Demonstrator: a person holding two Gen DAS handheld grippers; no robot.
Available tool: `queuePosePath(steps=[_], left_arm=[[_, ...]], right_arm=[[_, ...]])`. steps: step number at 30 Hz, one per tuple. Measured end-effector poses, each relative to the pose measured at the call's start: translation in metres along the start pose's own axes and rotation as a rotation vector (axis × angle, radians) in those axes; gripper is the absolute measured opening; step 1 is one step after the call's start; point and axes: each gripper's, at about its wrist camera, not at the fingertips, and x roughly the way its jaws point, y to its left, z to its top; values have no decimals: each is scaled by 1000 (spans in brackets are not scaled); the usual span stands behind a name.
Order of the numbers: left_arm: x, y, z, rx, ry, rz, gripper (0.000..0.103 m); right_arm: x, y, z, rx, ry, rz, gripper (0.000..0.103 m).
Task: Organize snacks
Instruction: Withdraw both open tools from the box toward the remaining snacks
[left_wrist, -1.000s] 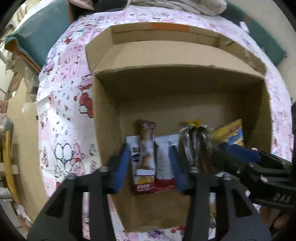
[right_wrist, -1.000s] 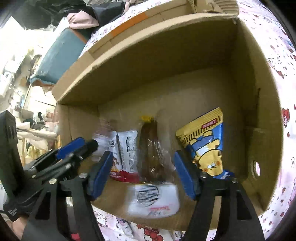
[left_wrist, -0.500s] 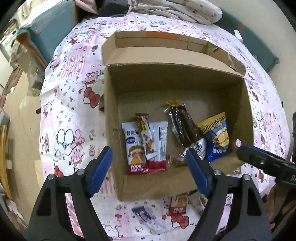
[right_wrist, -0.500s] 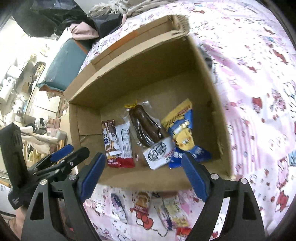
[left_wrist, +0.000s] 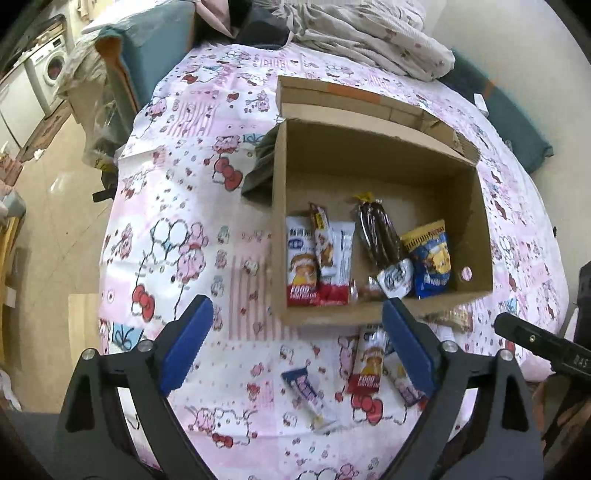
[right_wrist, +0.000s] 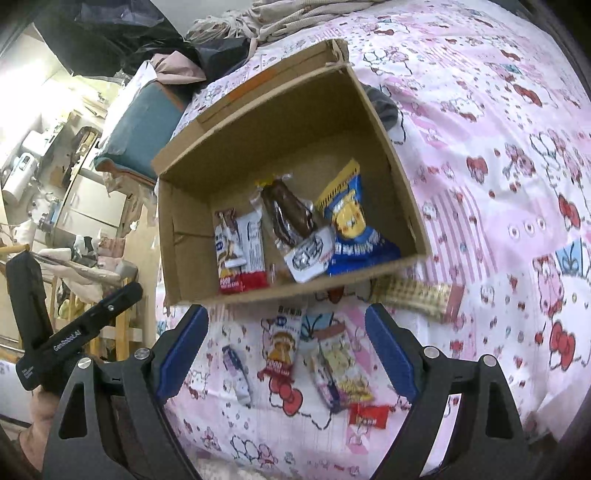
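A matt brown corrugated cardboard box (left_wrist: 476, 236) is sitting on a soft printed cotton-looking cloth (left_wrist: 192, 206). Glossy plastic snack wrappers (right_wrist: 347, 218) are catching the light, one clear film bag (left_wrist: 378, 232) among them. The tongs' (left_wrist: 295, 349) black plastic arms are carrying ribbed blue pads (left_wrist: 186, 347).

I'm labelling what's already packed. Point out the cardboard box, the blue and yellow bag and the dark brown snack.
cardboard box (left_wrist: 476, 221): left wrist view, right inner wall.
blue and yellow bag (right_wrist: 351, 225): right wrist view, printed front.
dark brown snack (right_wrist: 290, 214): right wrist view, mid-wrapper.
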Motion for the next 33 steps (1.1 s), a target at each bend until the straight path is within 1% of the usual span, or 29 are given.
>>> queuePosePath(steps=[3, 4, 5, 7, 10, 14, 18, 23, 26, 29, 31, 33], left_arm=[[-3, 7, -16, 22, -13, -2, 91], [-3, 11, -21, 26, -24, 4, 91], [-2, 14, -26, 15, -25, 8, 91], [2, 22, -34, -29, 2, -10, 91], [6, 29, -43, -73, 15, -9, 91], [4, 27, -51, -64, -2, 11, 91], [0, 23, -56, -20, -29, 38, 91], [1, 17, -59, -5, -34, 41, 91], [0, 16, -60, -21, -19, 14, 91], [-1, 16, -61, -19, -25, 27, 91], [0, 16, -61, -25, -17, 18, 91], [2, 19, -59, -42, -3, 5, 91]], right_arm=[[2, -5, -16, 2, 5, 42, 89], [3, -5, -21, 1, 12, 37, 89], [5, -4, -25, 4, 21, 36, 89], [8, -3, -32, 12, 41, 49, 89], [6, 3, -38, -22, 19, 9, 89], [2, 5, -44, -20, 0, -6, 89], [2, -5, -52, 37, -5, -13, 89], [-1, -8, -51, 50, -21, -24, 89], [0, -9, -53, 64, -7, -4, 89], [0, -5, -53, 36, -9, -17, 89], [0, -4, -53, 36, -12, -29, 89], [1, -8, -53, 54, -14, -60, 89]])
